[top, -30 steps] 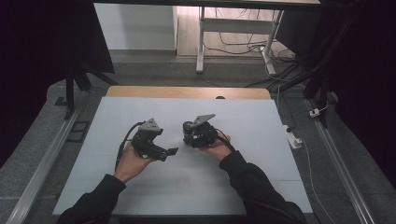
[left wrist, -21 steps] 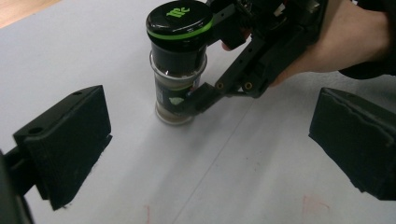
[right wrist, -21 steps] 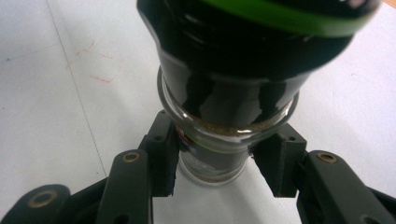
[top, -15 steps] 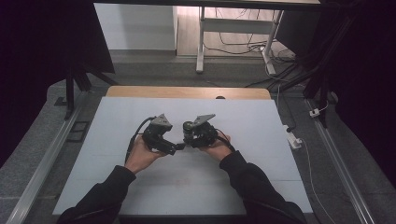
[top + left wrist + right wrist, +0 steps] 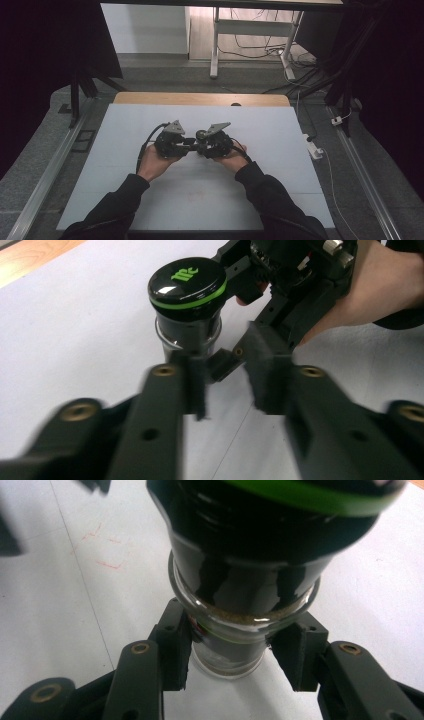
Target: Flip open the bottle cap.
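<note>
A small glass jar (image 5: 240, 605) with a black lid and a green ring (image 5: 187, 285) stands at the middle of the white table (image 5: 280, 150). My right gripper (image 5: 232, 655) is shut on the jar's glass body below the lid, one pad on each side. My left gripper (image 5: 227, 385) is open and points at the jar from close by, its fingertips just short of the glass. In the high view the left gripper (image 5: 172, 142) and the right gripper (image 5: 216, 144) meet nose to nose, with the jar lid (image 5: 201, 134) between them.
A wooden strip (image 5: 200, 98) runs along the table's far edge. A white power strip (image 5: 313, 148) and cables lie on the floor to the right. Metal rails (image 5: 45, 180) flank the table. Faint red marks (image 5: 107, 562) show on the table surface.
My left gripper has moved right across the table until it faces the right gripper and the jar. The right gripper has stayed in place with the jar.
</note>
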`<state>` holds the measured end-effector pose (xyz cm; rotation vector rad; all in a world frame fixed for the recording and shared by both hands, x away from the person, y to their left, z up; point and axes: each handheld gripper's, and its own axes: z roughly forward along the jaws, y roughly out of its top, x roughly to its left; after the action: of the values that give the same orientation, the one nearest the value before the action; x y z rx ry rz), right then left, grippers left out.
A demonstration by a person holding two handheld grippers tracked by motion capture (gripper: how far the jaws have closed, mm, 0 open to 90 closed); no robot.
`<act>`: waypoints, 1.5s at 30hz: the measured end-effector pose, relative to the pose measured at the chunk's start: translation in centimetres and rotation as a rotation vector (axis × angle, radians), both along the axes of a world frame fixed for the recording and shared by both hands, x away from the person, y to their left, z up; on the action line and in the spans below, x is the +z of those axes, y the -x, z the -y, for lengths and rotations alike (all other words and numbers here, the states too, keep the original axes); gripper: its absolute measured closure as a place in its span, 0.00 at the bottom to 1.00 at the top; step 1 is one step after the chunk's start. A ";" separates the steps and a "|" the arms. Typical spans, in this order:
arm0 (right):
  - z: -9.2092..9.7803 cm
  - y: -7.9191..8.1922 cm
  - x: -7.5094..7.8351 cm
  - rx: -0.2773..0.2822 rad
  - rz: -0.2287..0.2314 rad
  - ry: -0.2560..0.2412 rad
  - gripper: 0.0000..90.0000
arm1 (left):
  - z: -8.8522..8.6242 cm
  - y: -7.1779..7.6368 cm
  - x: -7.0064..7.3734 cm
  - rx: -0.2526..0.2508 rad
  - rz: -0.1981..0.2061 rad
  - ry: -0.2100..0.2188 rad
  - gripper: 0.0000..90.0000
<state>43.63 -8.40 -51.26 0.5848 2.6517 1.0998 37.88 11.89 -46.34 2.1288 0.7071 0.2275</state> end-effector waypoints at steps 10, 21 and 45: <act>0.0 0.0 0.0 -0.001 0.001 -0.002 0.58 | 0.8 -0.7 -0.4 0.002 -0.033 0.003 0.99; 0.0 0.1 0.0 0.001 0.004 0.001 0.58 | 1.0 -1.0 0.2 0.023 -0.028 0.024 0.99; 0.0 0.1 -0.1 -0.003 0.008 0.003 0.58 | 0.6 -2.3 1.2 0.048 -0.031 0.056 0.99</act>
<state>43.54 -8.40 -51.36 0.5822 2.6442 1.0949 40.13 11.30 -45.18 2.0680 0.7743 0.1987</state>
